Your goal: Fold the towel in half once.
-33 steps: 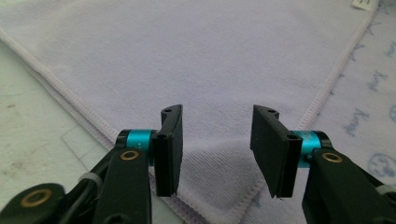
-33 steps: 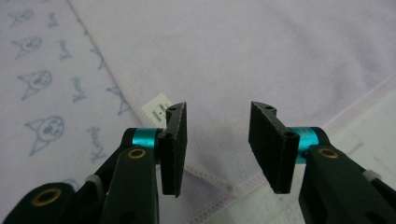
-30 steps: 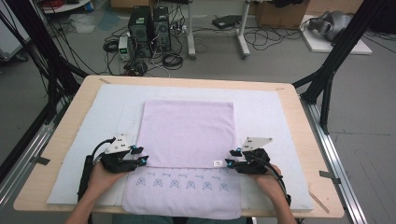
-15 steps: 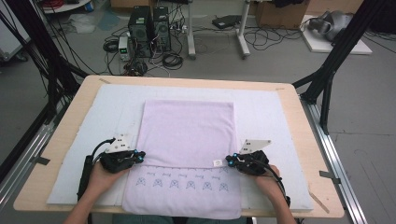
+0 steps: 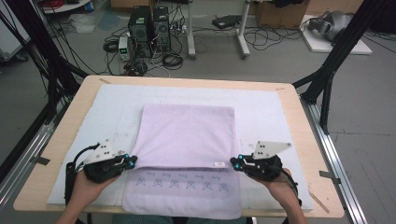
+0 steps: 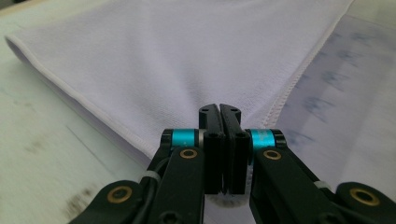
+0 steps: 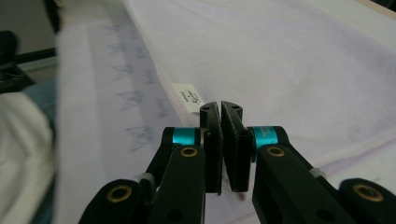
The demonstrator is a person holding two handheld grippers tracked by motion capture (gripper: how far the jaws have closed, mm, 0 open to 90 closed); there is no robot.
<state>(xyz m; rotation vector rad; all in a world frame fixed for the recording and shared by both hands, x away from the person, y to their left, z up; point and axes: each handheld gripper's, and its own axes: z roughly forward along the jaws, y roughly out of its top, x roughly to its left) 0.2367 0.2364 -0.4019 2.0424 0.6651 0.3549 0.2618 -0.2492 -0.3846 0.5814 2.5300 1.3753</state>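
Both grippers, left and right, pinch the near corners of the lilac towel's folded top layer, jaws pressed together on cloth. The towel lies mid-table on a white mat; its patterned near strip remains uncovered, the folding apparently unfinished.

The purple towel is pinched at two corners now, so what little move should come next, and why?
Probably lift both corners a bit and carry them forward toward the far edge. The left gripper and right gripper are each shut on a corner of the towel's folded upper layer, whose near edge lies across the middle, leaving the patterned strip uncovered. The table's far side gives room.
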